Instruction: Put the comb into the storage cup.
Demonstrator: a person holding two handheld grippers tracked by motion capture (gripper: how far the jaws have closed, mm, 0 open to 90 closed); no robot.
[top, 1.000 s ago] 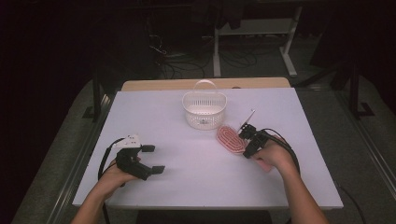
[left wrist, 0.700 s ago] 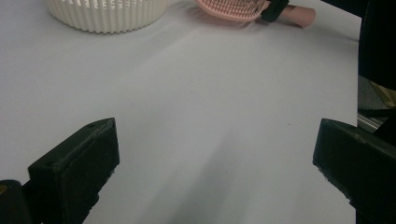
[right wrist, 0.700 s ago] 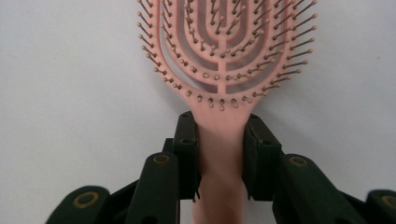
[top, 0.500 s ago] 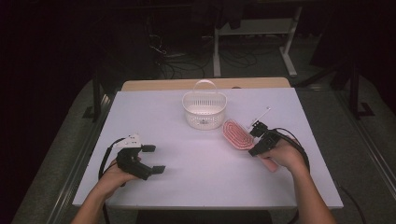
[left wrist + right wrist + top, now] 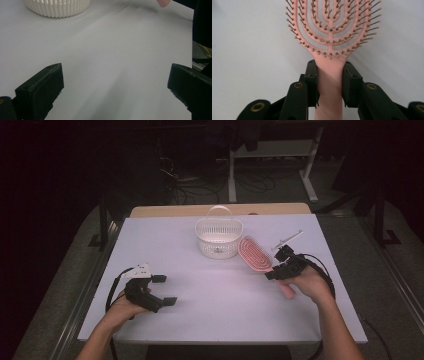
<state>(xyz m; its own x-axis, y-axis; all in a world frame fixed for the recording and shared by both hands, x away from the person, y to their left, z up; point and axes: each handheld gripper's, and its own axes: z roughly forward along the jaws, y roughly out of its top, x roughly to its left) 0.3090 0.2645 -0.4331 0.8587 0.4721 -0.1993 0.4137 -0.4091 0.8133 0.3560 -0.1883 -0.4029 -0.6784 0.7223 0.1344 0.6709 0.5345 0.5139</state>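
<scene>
Beside the white slotted plastic basket (image 5: 218, 238), my right gripper (image 5: 280, 268) clamps the pink vented plastic hairbrush (image 5: 254, 254) by its neck, lifted off the worktop (image 5: 210, 290). Dropping it in remains. My left gripper (image 5: 164, 290) rests open, empty.

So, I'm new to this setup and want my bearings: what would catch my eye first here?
The pink hairbrush, clamped by its handle in the right tongs just right of table centre, its bristled head lying beside the white slatted basket. That basket stands at the far middle of the white table, handle upright. At the near left, the left tongs rest open, holding nothing.
</scene>
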